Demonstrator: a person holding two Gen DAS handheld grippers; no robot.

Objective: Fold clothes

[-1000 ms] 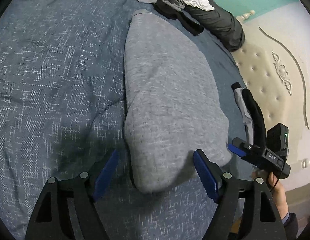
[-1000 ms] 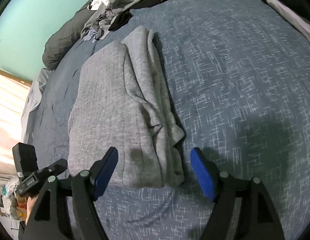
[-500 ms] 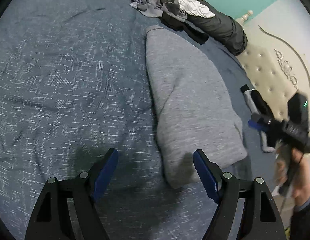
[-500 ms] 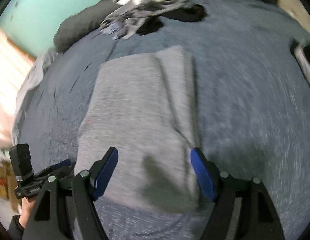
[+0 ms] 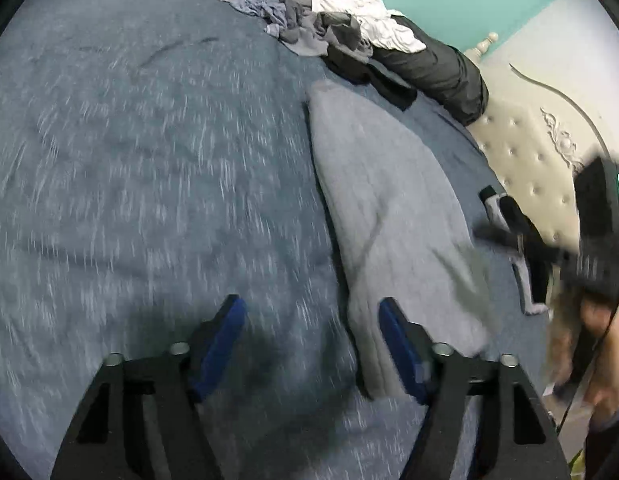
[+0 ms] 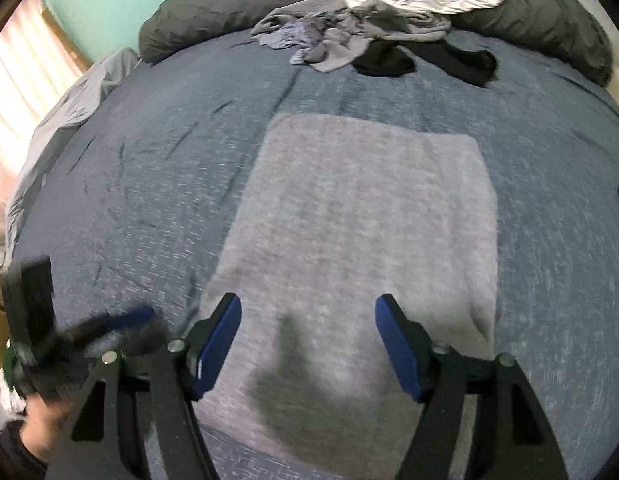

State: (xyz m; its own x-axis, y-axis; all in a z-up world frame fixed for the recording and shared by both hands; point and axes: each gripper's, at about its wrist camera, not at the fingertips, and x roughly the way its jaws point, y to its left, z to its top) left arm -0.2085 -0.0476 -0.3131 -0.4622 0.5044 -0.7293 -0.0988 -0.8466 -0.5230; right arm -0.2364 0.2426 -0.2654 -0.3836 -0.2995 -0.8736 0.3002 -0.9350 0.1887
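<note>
A folded grey garment [image 5: 393, 208] lies flat on the blue bedspread [image 5: 149, 160]. In the right wrist view the grey garment [image 6: 365, 216] is a neat rectangle straight ahead. My left gripper [image 5: 311, 340] is open and empty, above the bedspread just left of the garment's near end. My right gripper [image 6: 309, 340] is open and empty, above the garment's near edge. The right gripper also shows blurred at the right of the left wrist view [image 5: 541, 248], and the left gripper shows blurred at the lower left of the right wrist view [image 6: 109, 328].
A heap of unfolded grey, white and black clothes [image 6: 373, 20] lies at the far side against a dark bolster [image 6: 549, 20]. A black and grey item [image 5: 517, 240] lies near the padded cream headboard [image 5: 541, 152]. A curtain [image 6: 17, 72] is at the left.
Both grippers have drawn back and swung. The left has shifted left off the garment's end. The right now faces the garment square on. The garment lies unmoved.
</note>
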